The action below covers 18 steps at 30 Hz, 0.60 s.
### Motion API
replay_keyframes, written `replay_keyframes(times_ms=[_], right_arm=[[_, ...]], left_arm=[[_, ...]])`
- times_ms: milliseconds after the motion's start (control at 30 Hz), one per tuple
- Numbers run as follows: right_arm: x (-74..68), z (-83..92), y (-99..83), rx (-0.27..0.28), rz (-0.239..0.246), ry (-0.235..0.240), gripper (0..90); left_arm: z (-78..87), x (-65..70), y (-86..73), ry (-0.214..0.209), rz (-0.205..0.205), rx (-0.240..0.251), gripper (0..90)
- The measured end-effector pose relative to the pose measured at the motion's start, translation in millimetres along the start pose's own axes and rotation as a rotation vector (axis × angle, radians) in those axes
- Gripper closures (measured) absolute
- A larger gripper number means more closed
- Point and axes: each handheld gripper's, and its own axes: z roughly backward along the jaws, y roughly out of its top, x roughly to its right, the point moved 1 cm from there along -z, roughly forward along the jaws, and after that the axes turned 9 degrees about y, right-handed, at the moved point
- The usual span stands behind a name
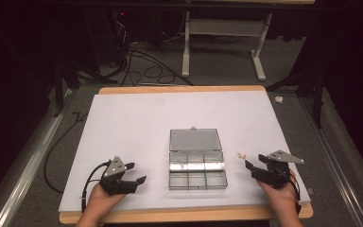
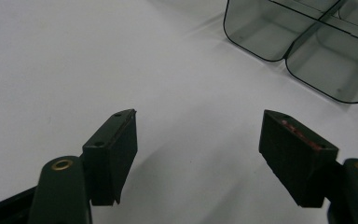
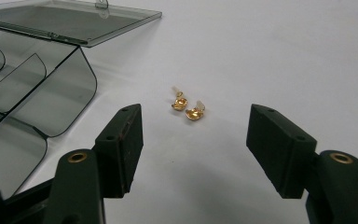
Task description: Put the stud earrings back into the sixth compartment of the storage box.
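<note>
So there's a white sheet (image 1: 137,127) covering most of a wooden table (image 1: 184,89), with a strip of bare wood showing along the near and far edges. A clear plastic organizer box (image 1: 197,170) sits a bit right of center, toward the near side, lid (image 1: 195,139) flipped open flat behind it, six compartments in two rows of three.

The left gripper (image 1: 133,173) is held low near the front-left edge of the sheet, jaws spread wide with nothing between them. In the left gripper view its jaws frame plain white surface, and the box's rounded corner is up ahead to the right, well apart. Loads of open sheet to the left and beyond.

The right gripper (image 1: 254,165) is near the front-right, jaws also wide apart and holding nothing. Two little gold earrings (image 3: 188,108) lie together on the sheet just ahead of it, in the gap between the box's right wall and the sheet's right edge. They're close to the box but not touching it.
</note>
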Motion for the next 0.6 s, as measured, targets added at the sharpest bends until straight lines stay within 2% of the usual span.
replay_keyframes(times_ms=[200, 367, 500, 533, 600], right_arm=[[0.6, 1.5, -2.1, -0.005, 0.001, 0.002, 38.0], [3.4, 5.7, -2.7, -0.005, -0.018, 0.001, 39.7], [3.3, 4.1, -0.5, -0.039, -0.003, 0.011, 40.1], [0.4, 2.2, 0.8, -0.075, 0.0, 0.02, 39.2], [-0.9, 1.8, 1.4, -0.088, 0.004, 0.018, 39.0]], left_arm=[[-1.0, -0.1, 0.6, 0.0, -0.003, -0.006, 28.4], [-0.9, 0.5, 0.6, 0.001, -0.01, -0.011, 28.4], [-0.8, 0.6, 0.4, -0.001, -0.01, -0.012, 28.4], [-0.8, 0.6, 0.4, -0.002, -0.013, -0.014, 28.4], [-0.9, 0.7, 0.4, -0.003, -0.011, -0.015, 28.4]])
